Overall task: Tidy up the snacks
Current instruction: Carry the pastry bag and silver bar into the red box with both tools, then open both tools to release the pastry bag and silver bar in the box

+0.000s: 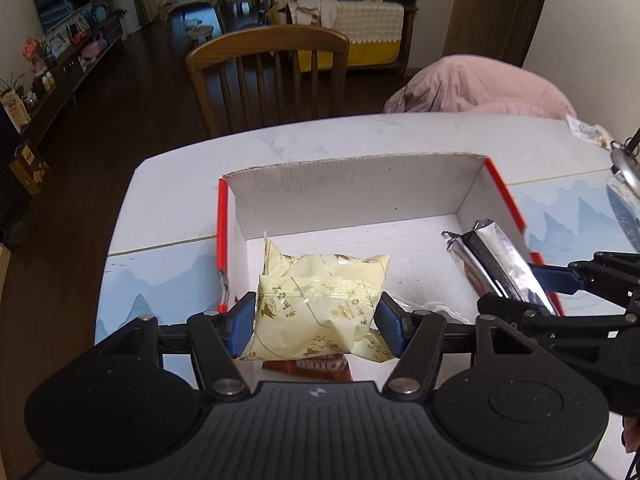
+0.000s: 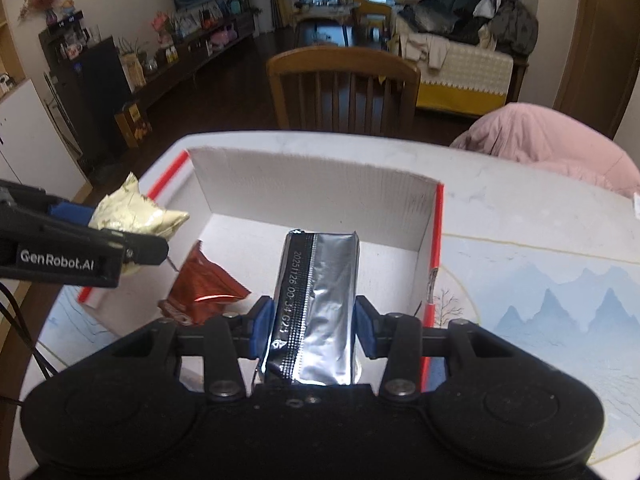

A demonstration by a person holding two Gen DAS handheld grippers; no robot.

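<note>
Two handheld grippers over an open white box with red outer walls, standing on the counter. The left gripper is closed on a pale yellow snack packet, its blue pads pressing both sides, above the box's near left part. The right gripper clamps a silver foil pack lengthwise over the box's right half. A red-brown wrapper lies on the box floor. A wooden chair stands beyond the counter.
</note>
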